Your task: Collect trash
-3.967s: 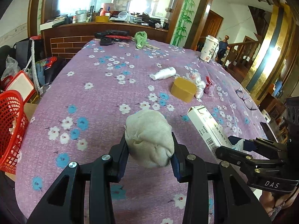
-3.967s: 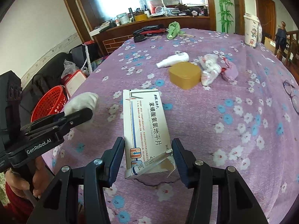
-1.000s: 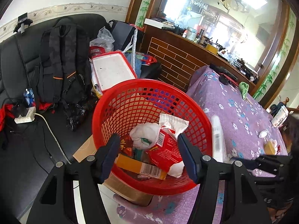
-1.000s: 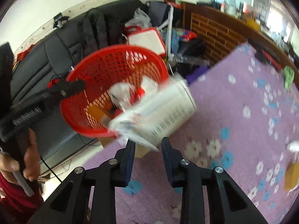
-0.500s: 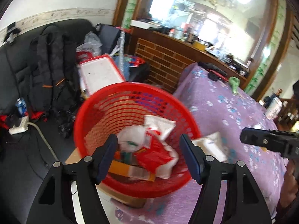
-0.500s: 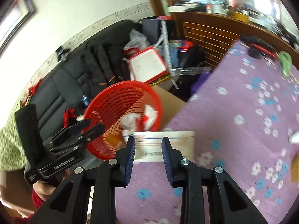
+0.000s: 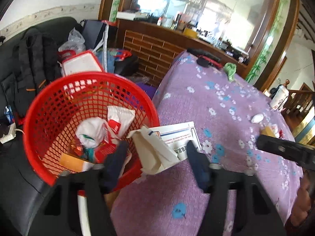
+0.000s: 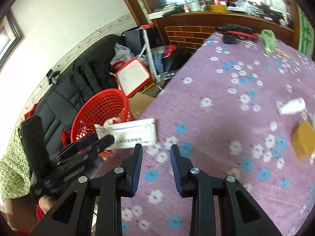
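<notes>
A white medicine box [image 7: 167, 145] with a torn-open end lies on the purple floral table's left edge, beside the red mesh basket [image 7: 41, 106]. The basket holds wrappers and a white wad. My left gripper [image 7: 155, 157] is open, its jaws either side of the box without clamping it. In the right wrist view the box [image 8: 133, 132] lies just ahead of my right gripper [image 8: 156, 157], which is open and empty above the tablecloth. The basket [image 8: 94, 114] stands left of the table, and the left gripper [image 8: 100, 140] reaches in by the box.
On the table lie a yellow box [image 8: 304, 140], a white bottle [image 8: 292, 106], a green cloth [image 8: 267, 38] and black and red tools [image 8: 236, 31]. A black sofa with a backpack [image 7: 33, 59] and a red-rimmed white lid [image 7: 80, 63] lie beyond the basket.
The right gripper carried the box to the basket side, let it go at the table edge and drew back. The left gripper dropped its white wad and swung over the box.
</notes>
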The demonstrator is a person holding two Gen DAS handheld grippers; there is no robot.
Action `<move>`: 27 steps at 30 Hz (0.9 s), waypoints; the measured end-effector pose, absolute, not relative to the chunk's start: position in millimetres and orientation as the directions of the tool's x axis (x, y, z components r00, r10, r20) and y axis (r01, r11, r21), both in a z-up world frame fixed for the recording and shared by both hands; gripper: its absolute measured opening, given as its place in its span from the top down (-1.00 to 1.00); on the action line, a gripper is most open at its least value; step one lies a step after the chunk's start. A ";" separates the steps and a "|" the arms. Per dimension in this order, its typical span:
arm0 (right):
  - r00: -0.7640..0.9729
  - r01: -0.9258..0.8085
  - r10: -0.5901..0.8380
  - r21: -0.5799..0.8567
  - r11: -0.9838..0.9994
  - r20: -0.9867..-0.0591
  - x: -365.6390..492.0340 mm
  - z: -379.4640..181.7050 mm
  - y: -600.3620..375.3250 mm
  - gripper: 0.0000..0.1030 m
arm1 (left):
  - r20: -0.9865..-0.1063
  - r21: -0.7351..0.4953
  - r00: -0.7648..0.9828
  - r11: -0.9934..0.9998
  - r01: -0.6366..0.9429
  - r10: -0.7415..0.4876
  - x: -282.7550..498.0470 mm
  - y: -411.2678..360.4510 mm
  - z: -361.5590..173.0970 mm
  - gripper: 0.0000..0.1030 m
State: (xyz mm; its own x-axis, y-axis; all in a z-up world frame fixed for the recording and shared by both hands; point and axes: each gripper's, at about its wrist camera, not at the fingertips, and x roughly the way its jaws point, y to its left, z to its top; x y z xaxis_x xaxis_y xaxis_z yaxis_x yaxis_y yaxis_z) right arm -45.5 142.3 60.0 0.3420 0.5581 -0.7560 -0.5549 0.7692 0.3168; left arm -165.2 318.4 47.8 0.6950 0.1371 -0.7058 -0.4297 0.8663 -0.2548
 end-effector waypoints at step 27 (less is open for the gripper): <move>0.482 -0.366 0.535 0.395 0.842 -0.694 -31.6 69.6 6.9 0.38 | -0.633 -0.317 0.699 0.713 -0.625 0.332 -210.8 400.8 92.3 -0.07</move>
State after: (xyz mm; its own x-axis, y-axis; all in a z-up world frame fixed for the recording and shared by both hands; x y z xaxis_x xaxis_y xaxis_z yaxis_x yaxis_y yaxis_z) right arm -31.6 6.9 69.6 0.4824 0.5350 -0.6936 -0.3660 0.8425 0.3953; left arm -210.8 400.8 92.3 0.6993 0.3316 -0.6333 -0.6252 0.7132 -0.3170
